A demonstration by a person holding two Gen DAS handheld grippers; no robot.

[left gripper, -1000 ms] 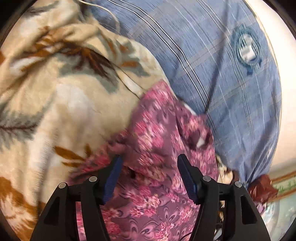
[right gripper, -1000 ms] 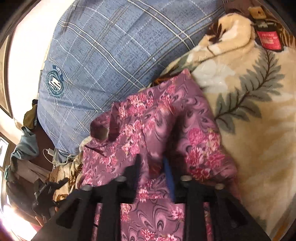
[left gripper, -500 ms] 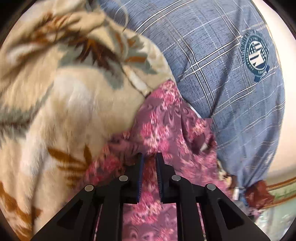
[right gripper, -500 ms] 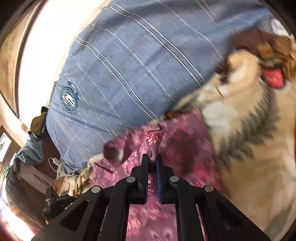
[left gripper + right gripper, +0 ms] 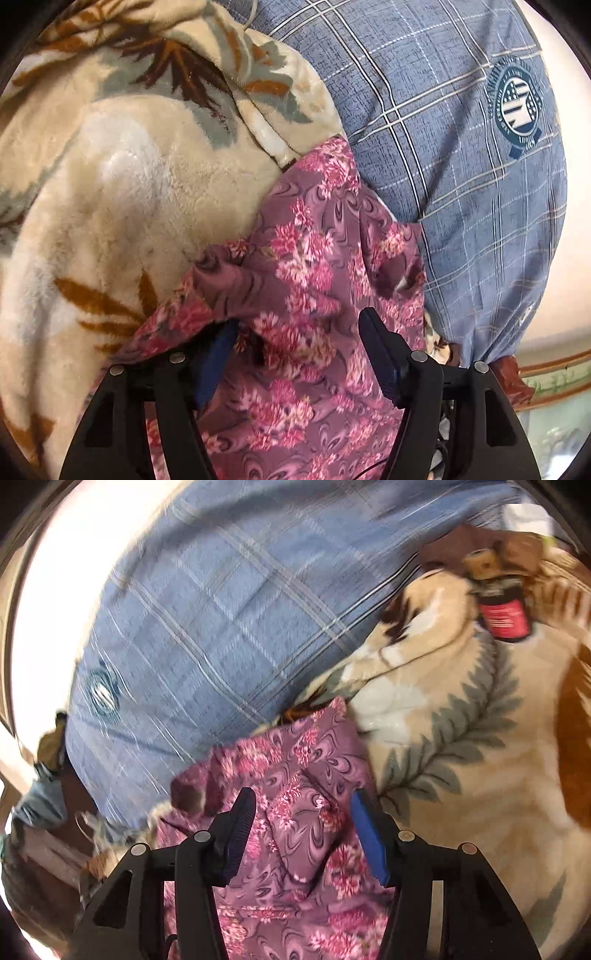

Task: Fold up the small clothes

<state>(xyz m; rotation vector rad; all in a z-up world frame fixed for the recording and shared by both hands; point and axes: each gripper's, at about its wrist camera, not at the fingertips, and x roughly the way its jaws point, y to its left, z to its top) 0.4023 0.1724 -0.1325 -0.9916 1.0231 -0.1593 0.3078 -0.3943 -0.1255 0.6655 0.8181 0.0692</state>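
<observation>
A small purple garment with pink flowers lies rumpled on a cream fleece blanket, against a blue plaid pillow. It also shows in the right wrist view. My left gripper is open over the garment; a fold of cloth drapes over its left finger. My right gripper is open just above a raised fold of the same garment, holding nothing.
The cream blanket with leaf print covers the left side and shows in the right wrist view. The blue plaid pillow stands behind the garment. A dark bottle with a red label lies on the blanket at far right.
Both grippers were shut on the garment half a second ago and have now opened and let the cloth go. The garment has settled on the blanket.
</observation>
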